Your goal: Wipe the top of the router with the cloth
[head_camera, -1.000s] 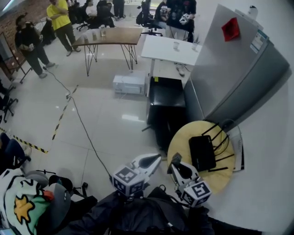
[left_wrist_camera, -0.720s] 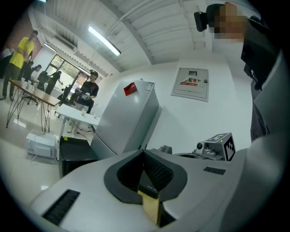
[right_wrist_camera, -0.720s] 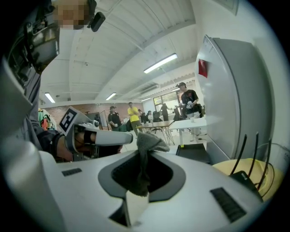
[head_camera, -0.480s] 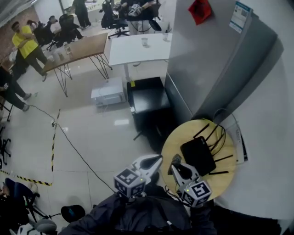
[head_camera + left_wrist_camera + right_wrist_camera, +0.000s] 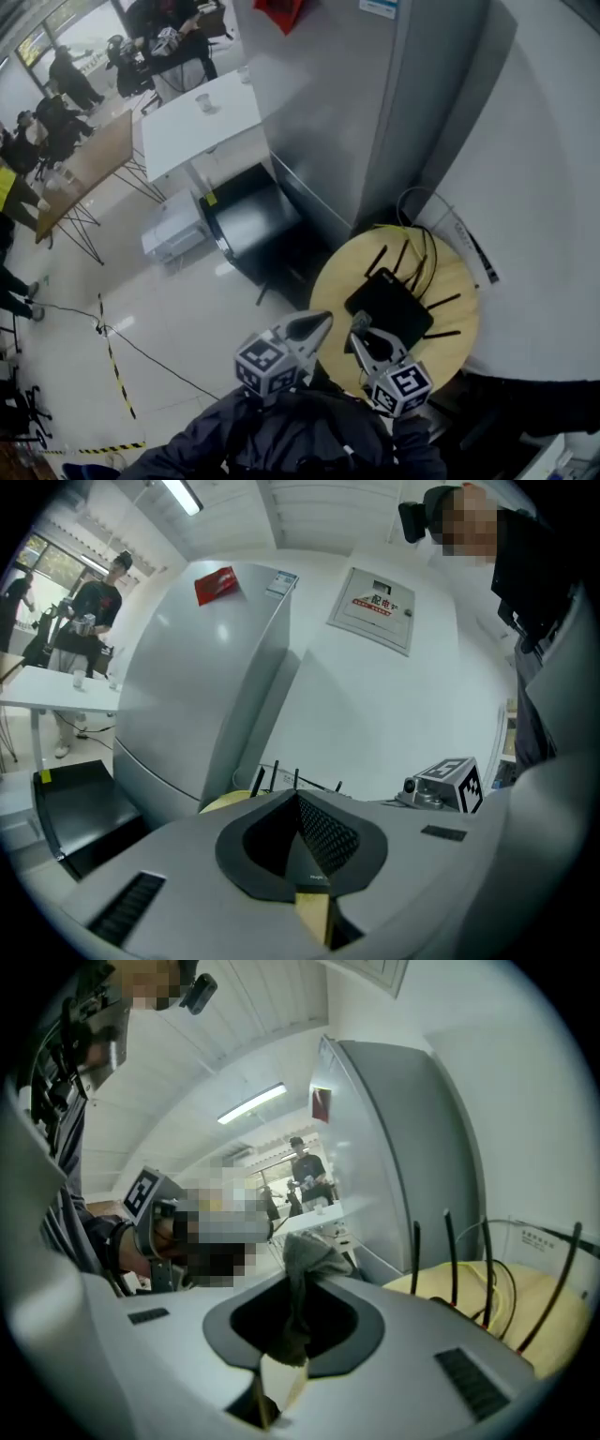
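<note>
A black router [image 5: 389, 305] with several antennas lies on the round yellow table [image 5: 459, 281] by the wall. My right gripper [image 5: 359, 325] is shut on a grey cloth [image 5: 360, 322] and hovers over the table's near edge, just short of the router. In the right gripper view the cloth [image 5: 307, 1258] pokes out from between the jaws, with the antennas [image 5: 448, 1260] ahead to the right. My left gripper [image 5: 323, 320] is shut and holds nothing, left of the table and off its edge. In the left gripper view, antenna tips [image 5: 296, 780] show over its closed jaws [image 5: 298, 795].
A tall grey cabinet [image 5: 403, 112] stands behind the table, and a low black cabinet [image 5: 248, 220] to its left. Cables [image 5: 417, 220] run from the router to the wall. A white table [image 5: 202, 122] and several people are farther back. A cord and striped tape [image 5: 117, 375] cross the floor.
The head view has swung, so the table and router now sit more left and central. Both grippers keep the same stance; the right still holds the cloth at the table's near edge.
</note>
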{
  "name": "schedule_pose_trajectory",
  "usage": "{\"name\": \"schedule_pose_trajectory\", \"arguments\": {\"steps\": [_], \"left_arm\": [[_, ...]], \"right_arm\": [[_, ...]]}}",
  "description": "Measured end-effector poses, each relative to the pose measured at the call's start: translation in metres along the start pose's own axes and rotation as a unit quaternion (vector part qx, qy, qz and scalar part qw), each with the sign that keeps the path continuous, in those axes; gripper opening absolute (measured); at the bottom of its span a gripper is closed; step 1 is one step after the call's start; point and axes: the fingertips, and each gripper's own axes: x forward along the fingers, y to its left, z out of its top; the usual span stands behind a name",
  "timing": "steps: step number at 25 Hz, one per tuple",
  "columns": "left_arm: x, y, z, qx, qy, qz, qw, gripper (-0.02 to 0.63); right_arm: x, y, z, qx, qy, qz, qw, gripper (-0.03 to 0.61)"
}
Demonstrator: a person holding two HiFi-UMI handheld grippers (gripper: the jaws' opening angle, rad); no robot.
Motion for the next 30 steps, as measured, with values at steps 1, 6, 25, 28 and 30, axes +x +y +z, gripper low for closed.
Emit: {"name": "schedule_pose_trajectory", "arguments": {"steps": [1, 6, 25, 28, 30], "left_arm": [[0.006, 0.002, 0.0, 0.004, 0.01, -0.012, 0.9999, 0.0], [0.027, 0.007, 0.007, 0.02, 0.045, -0.084, 0.9952, 0.001], [0.019, 0.039, 0.007, 0.056, 0.142, -0.316, 0.9364, 0.0], [0.025, 0.034, 0.003, 0.06, 0.151, -0.327, 0.9311, 0.002], [0.03, 0.031, 0.001, 0.061, 0.154, -0.33, 0.9295, 0.0]], "right_arm": [[0.0, -0.006, 0.001, 0.008, -0.005, -0.015, 1.0, 0.071], [0.0, -0.02, 0.003, 0.036, -0.021, -0.09, 0.995, 0.071], [0.028, 0.011, -0.014, 0.137, -0.049, -0.35, 0.925, 0.071], [0.02, -0.001, -0.034, 0.155, -0.041, -0.37, 0.915, 0.071], [0.013, -0.013, -0.047, 0.162, -0.032, -0.38, 0.91, 0.071]]}}
